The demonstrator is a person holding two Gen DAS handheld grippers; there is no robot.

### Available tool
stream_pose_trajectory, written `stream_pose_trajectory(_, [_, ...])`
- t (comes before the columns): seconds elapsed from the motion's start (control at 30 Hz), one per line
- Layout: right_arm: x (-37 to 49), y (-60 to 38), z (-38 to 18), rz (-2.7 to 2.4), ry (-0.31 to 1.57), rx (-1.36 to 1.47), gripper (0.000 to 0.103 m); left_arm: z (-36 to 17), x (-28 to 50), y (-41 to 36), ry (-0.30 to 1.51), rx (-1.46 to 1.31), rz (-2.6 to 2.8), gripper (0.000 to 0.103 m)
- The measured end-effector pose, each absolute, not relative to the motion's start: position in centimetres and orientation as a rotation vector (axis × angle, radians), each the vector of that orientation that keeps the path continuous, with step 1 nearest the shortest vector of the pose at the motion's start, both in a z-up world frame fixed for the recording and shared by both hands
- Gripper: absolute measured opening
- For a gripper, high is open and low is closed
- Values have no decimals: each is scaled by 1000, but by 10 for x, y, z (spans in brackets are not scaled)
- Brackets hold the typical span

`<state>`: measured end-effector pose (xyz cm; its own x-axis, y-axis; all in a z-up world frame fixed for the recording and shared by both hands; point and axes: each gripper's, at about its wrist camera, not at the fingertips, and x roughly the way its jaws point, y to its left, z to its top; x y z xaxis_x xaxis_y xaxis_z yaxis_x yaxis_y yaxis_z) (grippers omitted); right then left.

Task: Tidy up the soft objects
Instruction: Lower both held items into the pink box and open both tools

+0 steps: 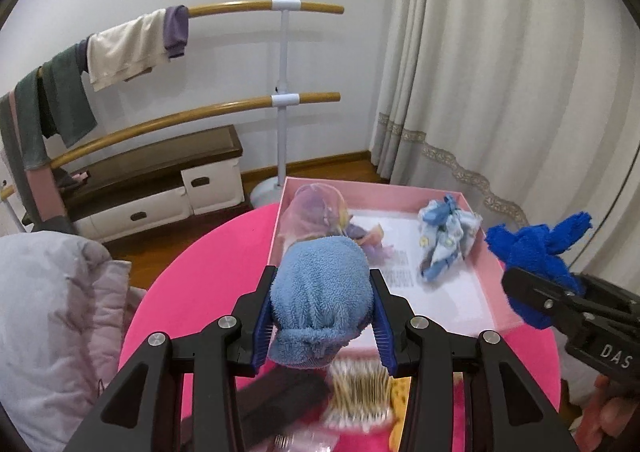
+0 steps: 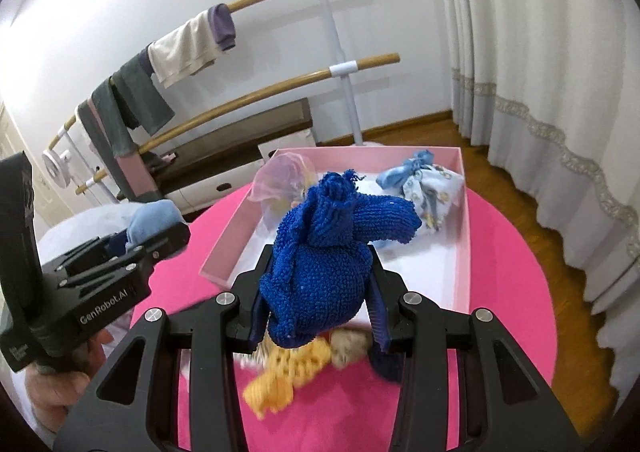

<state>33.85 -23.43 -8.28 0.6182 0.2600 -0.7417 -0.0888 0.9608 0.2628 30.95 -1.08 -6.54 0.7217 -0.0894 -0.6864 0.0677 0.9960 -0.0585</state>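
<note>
Gripping light blue towel bundle (image 1: 320, 300), centre frame: left gripper (image 1: 322, 316) clamped on its midsection. Right gripper (image 2: 316, 292) clamped on dark blue knit bundle (image 2: 324, 248). Both bundles soft, light, compressible; grip bulk, not loose tails. Pink box (image 1: 496, 284) behind.

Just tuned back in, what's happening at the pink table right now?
A person is sorting soft items into the pink box. The left gripper is shut on a light blue towel bundle, and the right gripper is shut on a dark blue knitted cloth, both lifted near the box. A patterned blue cloth and a sheer pink pouch already lie inside.
</note>
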Motion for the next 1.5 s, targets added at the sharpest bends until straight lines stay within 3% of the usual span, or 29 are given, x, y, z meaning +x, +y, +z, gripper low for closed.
stream_pose_trajectory(0.5, [392, -245, -130, 157, 998, 230, 38, -100, 416, -30, 846, -11, -110, 40])
stream_pose_trajectory(1.07, [413, -262, -160, 112, 1073, 236, 39, -138, 469, -49, 900, 10, -119, 43])
stream_pose_trajectory(1.17, [415, -263, -163, 110, 1081, 237, 40, -141, 470, -50, 903, 18, -111, 48])
stream_pose_trajectory(1.23, [416, -264, -164, 107, 1086, 241, 42, -140, 469, -50, 891, 23, -105, 67])
stream_pose_trajectory(1.33, [415, -267, -165, 94, 1082, 257, 53, -135, 460, -46, 864, 26, -91, 94])
stream_pose_trajectory(1.4, [414, -270, -163, 95, 1072, 268, 69, -129, 455, -44, 841, 22, -84, 101])
stream_pose_trajectory(1.47, [413, -273, -160, 82, 1057, 280, 91, -122, 449, -42, 820, 22, -76, 103])
stream_pose_trajectory(1.5, [411, -275, -159, 79, 1048, 291, 96, -119, 445, -41, 813, 24, -71, 103])
